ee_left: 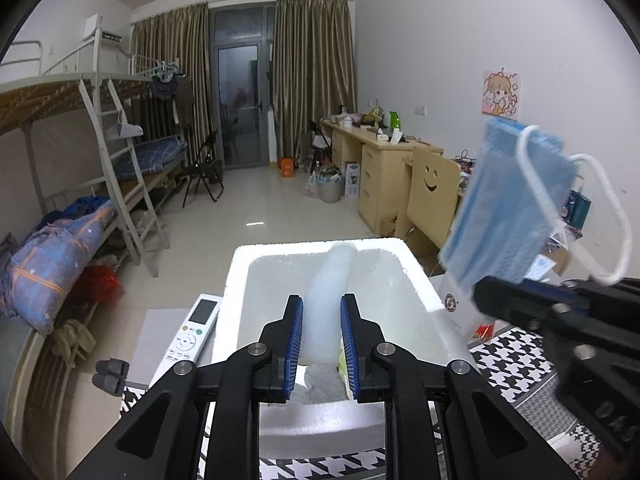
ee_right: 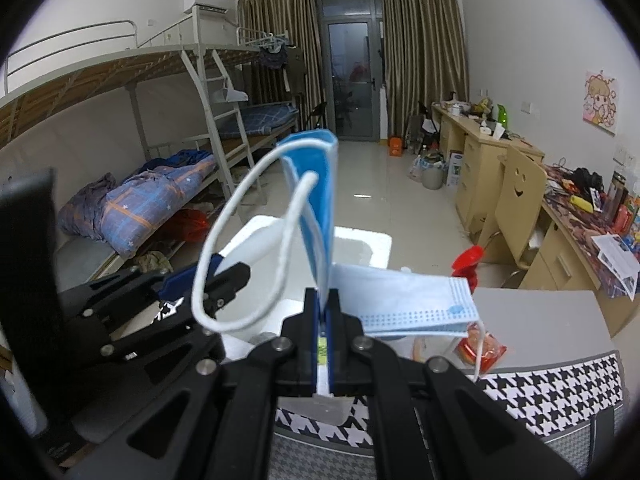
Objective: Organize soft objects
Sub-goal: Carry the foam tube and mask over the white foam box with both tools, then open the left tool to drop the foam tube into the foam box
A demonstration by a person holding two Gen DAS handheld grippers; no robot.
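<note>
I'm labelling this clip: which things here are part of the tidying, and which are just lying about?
Part of the job:
left tongs holding a white foam roll
right tongs holding a blue mask
foam box
second mask

Just lying about:
remote
red spray bottle
red packet
</note>
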